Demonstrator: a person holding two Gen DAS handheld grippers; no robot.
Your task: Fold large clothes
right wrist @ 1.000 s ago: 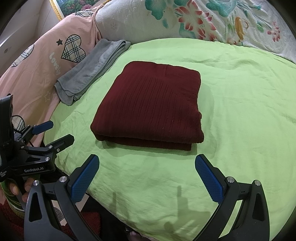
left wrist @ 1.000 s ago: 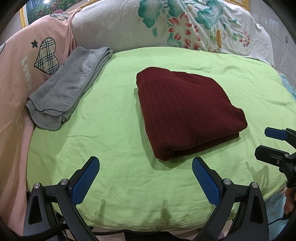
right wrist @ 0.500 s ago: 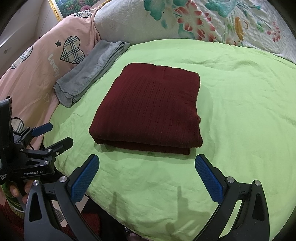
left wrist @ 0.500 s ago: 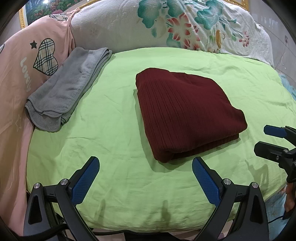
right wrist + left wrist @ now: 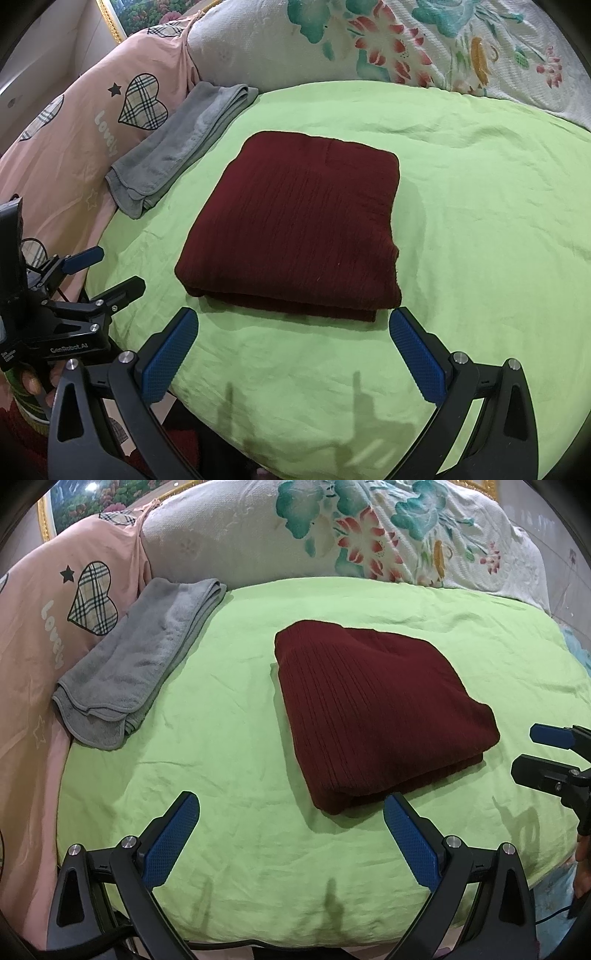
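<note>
A dark red ribbed sweater [image 5: 373, 709] [image 5: 299, 225] lies folded into a thick rectangle in the middle of the green sheet [image 5: 236, 738] [image 5: 480, 221]. My left gripper [image 5: 291, 834] hovers open over the sheet just in front of the sweater's near left corner, holding nothing. My right gripper [image 5: 295, 350] is open too, its blue pads spread just short of the sweater's near edge. In the left wrist view the right gripper [image 5: 532, 751] shows at the far right; in the right wrist view the left gripper [image 5: 114, 271] shows at the left, a hand [image 5: 33, 384] holding it.
A folded grey towel [image 5: 140, 657] [image 5: 181, 147] lies at the sheet's left edge against a pink quilt with plaid hearts [image 5: 48, 627] [image 5: 92, 122]. A white floral cover [image 5: 332, 535] [image 5: 369, 44] rises behind. The bed's rounded front edge [image 5: 295, 934] drops off below both grippers.
Both views have drawn back very slightly from the sweater. The sweater lies still and both grippers stay open.
</note>
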